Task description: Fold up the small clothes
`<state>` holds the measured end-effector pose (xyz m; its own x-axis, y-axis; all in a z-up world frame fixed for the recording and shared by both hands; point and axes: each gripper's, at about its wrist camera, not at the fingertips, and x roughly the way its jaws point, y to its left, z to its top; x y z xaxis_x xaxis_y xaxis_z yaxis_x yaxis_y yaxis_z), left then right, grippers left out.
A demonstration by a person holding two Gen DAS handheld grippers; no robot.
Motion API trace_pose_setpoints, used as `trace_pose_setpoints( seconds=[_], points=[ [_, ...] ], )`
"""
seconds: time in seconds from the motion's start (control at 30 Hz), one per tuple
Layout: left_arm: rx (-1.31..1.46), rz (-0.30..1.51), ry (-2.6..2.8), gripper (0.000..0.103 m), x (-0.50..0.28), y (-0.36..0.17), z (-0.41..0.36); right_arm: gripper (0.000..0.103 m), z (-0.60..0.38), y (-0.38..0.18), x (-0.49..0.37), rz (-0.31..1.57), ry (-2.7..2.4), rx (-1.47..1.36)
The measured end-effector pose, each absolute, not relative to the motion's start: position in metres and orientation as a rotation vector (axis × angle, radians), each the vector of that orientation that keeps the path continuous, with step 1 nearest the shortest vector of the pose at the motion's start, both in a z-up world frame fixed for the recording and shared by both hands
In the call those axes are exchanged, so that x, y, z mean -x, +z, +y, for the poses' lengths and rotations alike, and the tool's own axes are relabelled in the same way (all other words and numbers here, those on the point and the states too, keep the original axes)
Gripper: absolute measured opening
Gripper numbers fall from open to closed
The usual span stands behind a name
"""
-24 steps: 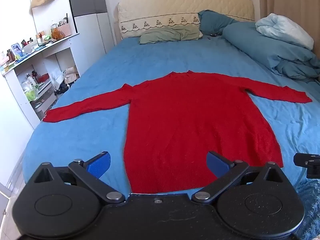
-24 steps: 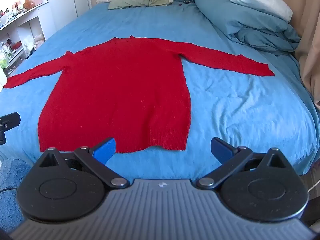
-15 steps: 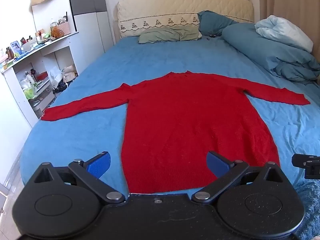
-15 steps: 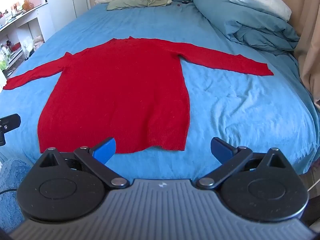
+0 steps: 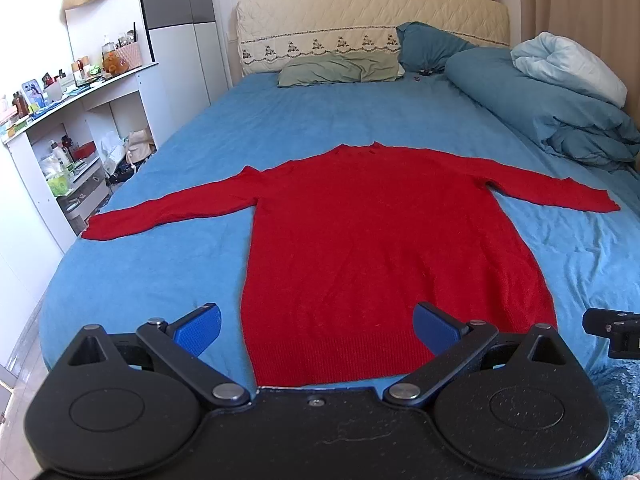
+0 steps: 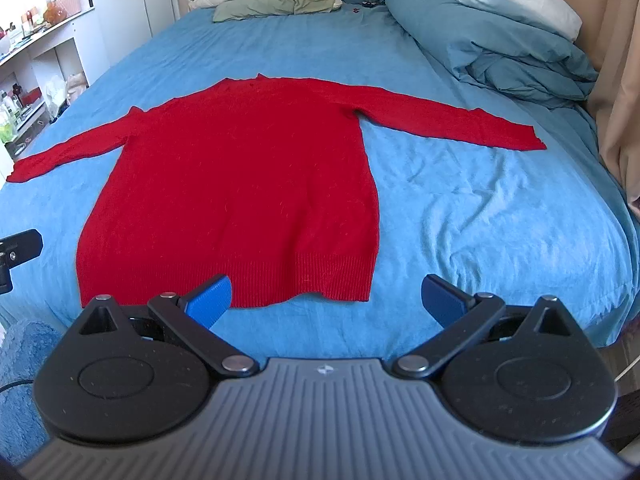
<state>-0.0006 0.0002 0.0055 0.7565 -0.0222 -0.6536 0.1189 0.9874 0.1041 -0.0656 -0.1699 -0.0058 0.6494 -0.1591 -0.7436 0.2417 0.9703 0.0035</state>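
Note:
A red long-sleeved sweater [image 5: 384, 248] lies flat on the blue bed, sleeves spread out to both sides, hem toward me. It also shows in the right wrist view [image 6: 240, 184]. My left gripper [image 5: 318, 328] is open and empty, held above the foot of the bed over the hem's left half. My right gripper [image 6: 326, 300] is open and empty, held near the hem's right corner. Part of the right gripper [image 5: 612, 330] shows at the right edge of the left wrist view.
The bed [image 5: 172, 256] has a folded blue duvet [image 5: 532, 96] and white pillow at the far right, pillows by the headboard [image 5: 340, 70]. White shelves [image 5: 60, 152] with clutter stand to the left. A curtain [image 6: 618, 80] hangs on the right.
Both grippers have shifted only slightly; the view in each drifted a little. The sweater has not moved and both grippers stay open.

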Motion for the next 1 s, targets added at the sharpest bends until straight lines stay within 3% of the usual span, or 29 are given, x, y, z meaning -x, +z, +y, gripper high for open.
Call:
trace_pose_setpoints(
  seconds=[1.0],
  points=[
    [-0.139,0.711,-0.077,0.103,-0.0004,0.0053,-0.0012,0.103,-0.1697,-0.0033,0.0657,0.835,-0.226,-0.109]
  ],
)
